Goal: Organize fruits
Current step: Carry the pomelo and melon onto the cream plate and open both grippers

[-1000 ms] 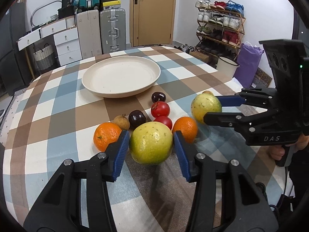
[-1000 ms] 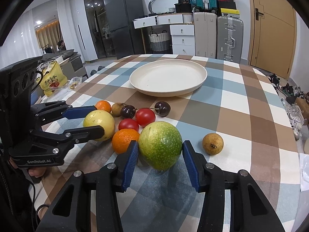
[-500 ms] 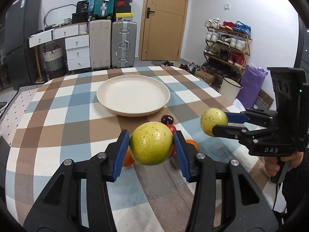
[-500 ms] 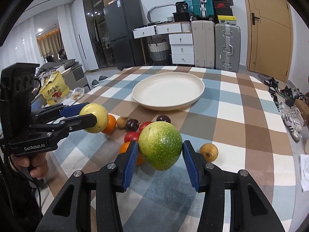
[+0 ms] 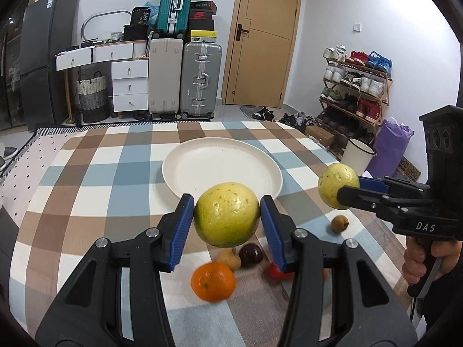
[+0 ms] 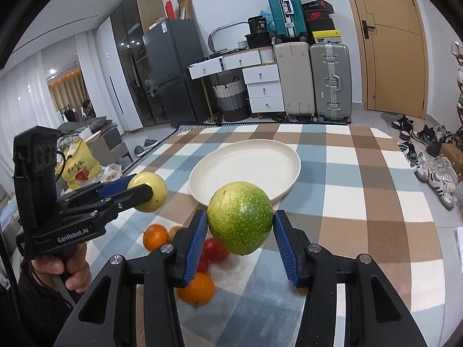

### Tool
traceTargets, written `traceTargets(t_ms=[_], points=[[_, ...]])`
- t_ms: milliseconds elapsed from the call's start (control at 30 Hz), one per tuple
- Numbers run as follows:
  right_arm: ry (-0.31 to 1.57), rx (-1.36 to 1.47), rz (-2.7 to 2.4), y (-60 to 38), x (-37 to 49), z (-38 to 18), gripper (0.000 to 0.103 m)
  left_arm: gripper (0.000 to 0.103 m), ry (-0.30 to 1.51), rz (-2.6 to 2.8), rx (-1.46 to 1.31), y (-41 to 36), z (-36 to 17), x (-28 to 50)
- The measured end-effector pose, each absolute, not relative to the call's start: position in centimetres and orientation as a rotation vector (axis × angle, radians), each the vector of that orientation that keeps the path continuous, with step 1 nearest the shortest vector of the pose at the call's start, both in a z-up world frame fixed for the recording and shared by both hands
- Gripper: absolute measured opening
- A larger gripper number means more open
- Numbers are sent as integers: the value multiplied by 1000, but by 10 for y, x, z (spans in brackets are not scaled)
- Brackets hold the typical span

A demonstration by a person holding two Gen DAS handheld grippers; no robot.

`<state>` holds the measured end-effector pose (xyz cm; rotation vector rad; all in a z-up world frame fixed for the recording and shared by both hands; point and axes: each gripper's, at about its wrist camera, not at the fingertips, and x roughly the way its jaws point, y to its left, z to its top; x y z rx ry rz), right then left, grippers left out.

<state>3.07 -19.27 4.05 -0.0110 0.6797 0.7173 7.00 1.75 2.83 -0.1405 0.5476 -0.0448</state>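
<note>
- Two handheld grippers are up above the checked tablecloth (image 5: 86,173), each clamped on one round fruit.
- Left gripper (image 5: 227,217): its blue pads (image 5: 182,231) press both sides of a yellow-green fruit (image 5: 226,214) with dark speckles, held clear of the cloth, just in front of the near rim of the cream plate (image 5: 202,170).
- Right gripper (image 6: 240,231): its jaws grip a green speckled fruit (image 6: 240,217), also lifted off the table and lying over the near edge of the plate in the right wrist view.
- From the left wrist view, that right gripper shows at the right edge, a hand (image 5: 422,260) on its handle.
- Plate holds nothing visible; it sits mid-table, beyond both fruits.
- Several small fruits rest on the cloth below the grippers: an orange (image 5: 212,282), a second orange (image 6: 196,290), red tomatoes (image 6: 214,249), a dark plum (image 5: 250,255), and a small brown fruit (image 5: 339,223) set apart to the right.
- Suitcases (image 5: 199,78) and a shoe rack (image 5: 356,86) stand by the far wall.
</note>
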Motion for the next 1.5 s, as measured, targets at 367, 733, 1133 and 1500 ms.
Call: traceTargets(t_ms=[367, 733, 1133, 1500], points=[[678, 2, 728, -169, 68, 39, 48, 45, 532, -26, -174, 39, 27, 114], [729, 16, 715, -144, 109, 14, 48, 45, 577, -15, -148, 41, 6, 155], [787, 9, 691, -132, 132, -10, 48, 45, 633, -12, -132, 35, -15, 180], [753, 5, 639, -145, 131, -6, 62, 66, 627, 4, -162, 41, -13, 172]])
